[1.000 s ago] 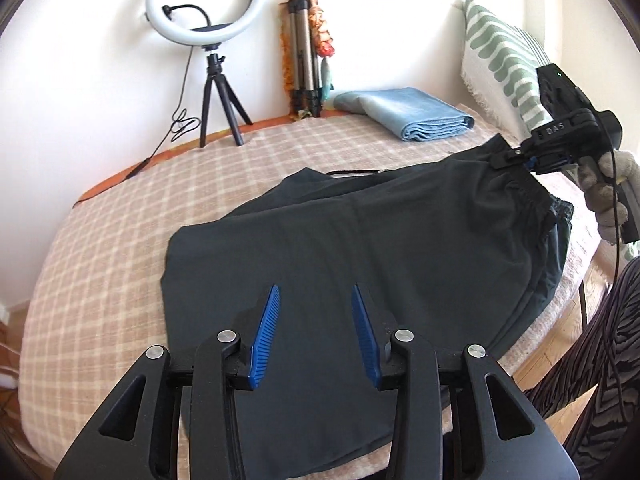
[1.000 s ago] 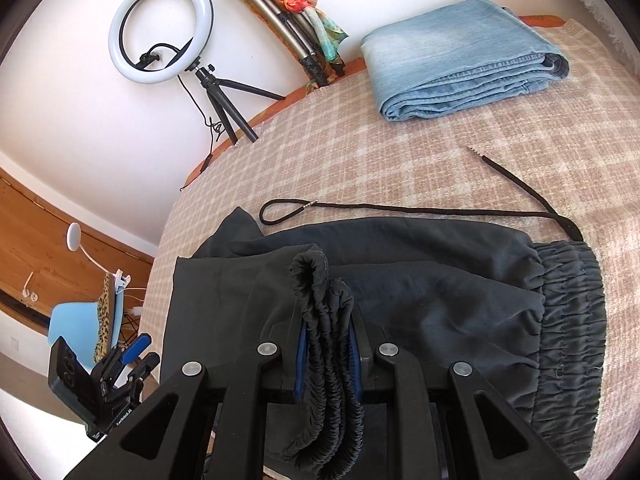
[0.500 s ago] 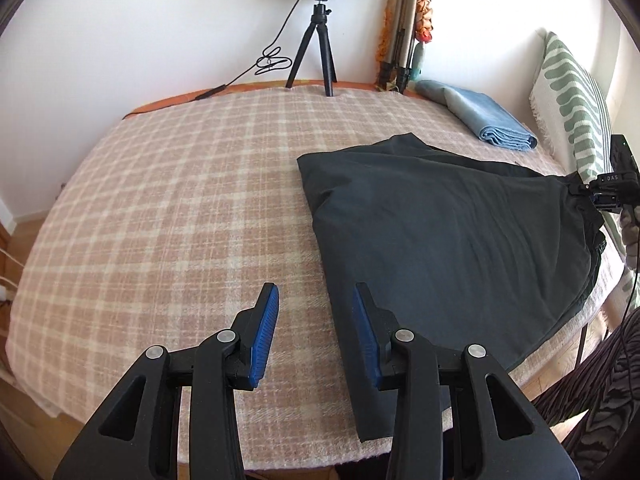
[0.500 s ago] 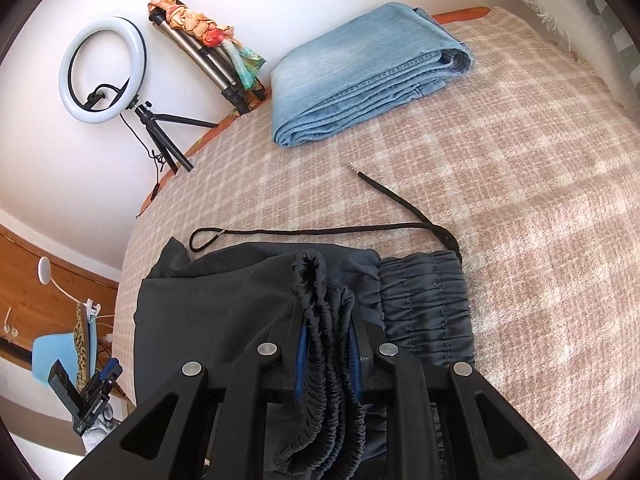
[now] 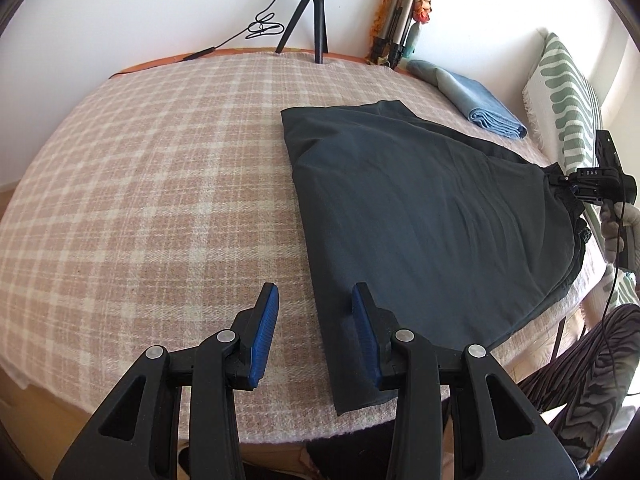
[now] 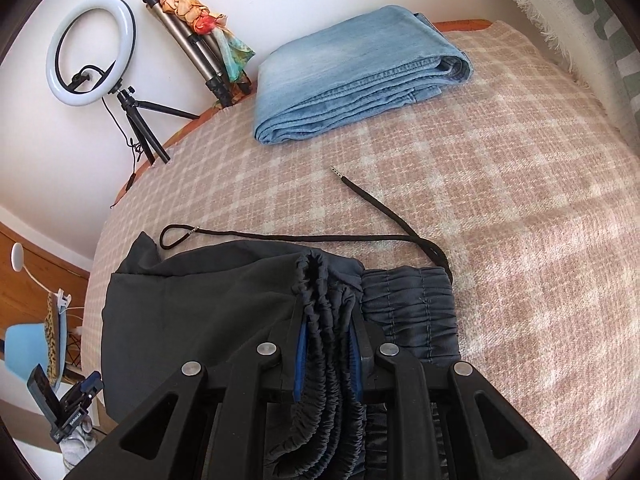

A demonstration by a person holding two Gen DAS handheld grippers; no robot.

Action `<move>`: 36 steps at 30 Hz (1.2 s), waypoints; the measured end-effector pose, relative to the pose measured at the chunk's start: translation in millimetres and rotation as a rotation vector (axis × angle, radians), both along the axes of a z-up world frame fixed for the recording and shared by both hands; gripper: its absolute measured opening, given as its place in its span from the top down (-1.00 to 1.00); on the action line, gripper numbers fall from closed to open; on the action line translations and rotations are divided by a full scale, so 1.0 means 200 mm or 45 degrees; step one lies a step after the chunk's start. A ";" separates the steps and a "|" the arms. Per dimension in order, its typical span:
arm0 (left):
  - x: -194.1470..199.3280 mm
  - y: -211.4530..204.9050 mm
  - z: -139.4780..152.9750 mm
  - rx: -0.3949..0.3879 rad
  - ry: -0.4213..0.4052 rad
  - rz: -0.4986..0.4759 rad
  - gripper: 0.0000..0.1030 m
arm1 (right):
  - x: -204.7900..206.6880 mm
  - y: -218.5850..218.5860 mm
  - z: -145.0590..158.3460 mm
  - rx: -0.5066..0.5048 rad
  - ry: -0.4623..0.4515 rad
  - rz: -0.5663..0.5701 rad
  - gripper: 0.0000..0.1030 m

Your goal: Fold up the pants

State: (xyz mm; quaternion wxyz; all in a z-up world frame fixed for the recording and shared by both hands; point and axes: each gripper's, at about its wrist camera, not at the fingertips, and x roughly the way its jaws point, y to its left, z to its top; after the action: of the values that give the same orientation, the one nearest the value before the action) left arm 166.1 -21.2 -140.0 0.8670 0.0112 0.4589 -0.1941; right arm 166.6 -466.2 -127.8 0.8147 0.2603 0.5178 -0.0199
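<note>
Dark grey pants [image 5: 420, 208] lie folded on the checked blanket [image 5: 160, 168], leg hems near me, waist at the far right. My left gripper [image 5: 316, 316] is open and empty, low over the blanket at the pants' near left edge. My right gripper [image 6: 326, 320] is shut on the bunched elastic waistband [image 6: 326, 304] and also shows in the left wrist view [image 5: 592, 188]. The black drawstring [image 6: 312, 236] trails across the blanket. The left gripper shows small in the right wrist view [image 6: 76, 400].
Folded blue jeans [image 6: 352, 76] lie at the back of the bed. A ring light on a tripod [image 6: 92, 52] and a folded tripod with a scarf [image 6: 200, 40] stand by the wall. A green-patterned pillow [image 5: 568, 92] lies at the right. The bed's front edge is close.
My left gripper, open throughout, has moved left off the pants to their near left edge. My right gripper has kept its hold on the waistband and shifted it towards the jeans.
</note>
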 end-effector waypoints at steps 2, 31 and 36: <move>-0.01 -0.02 -0.01 0.019 -0.004 -0.016 0.30 | 0.00 0.02 0.02 -0.045 -0.002 0.016 0.55; -0.02 -0.08 -0.06 0.018 0.029 -0.039 0.29 | 0.27 0.82 0.47 -0.219 -0.368 0.386 -0.34; -0.02 -0.09 -0.06 0.012 0.022 -0.033 0.29 | 0.42 1.02 0.43 -0.197 -0.365 0.532 -0.34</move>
State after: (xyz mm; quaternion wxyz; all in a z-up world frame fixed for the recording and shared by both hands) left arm 161.1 -38.5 -151.6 0.8604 0.0195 0.4669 -0.2032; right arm 251.0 -262.7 -41.1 0.8836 0.0847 0.4366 0.1462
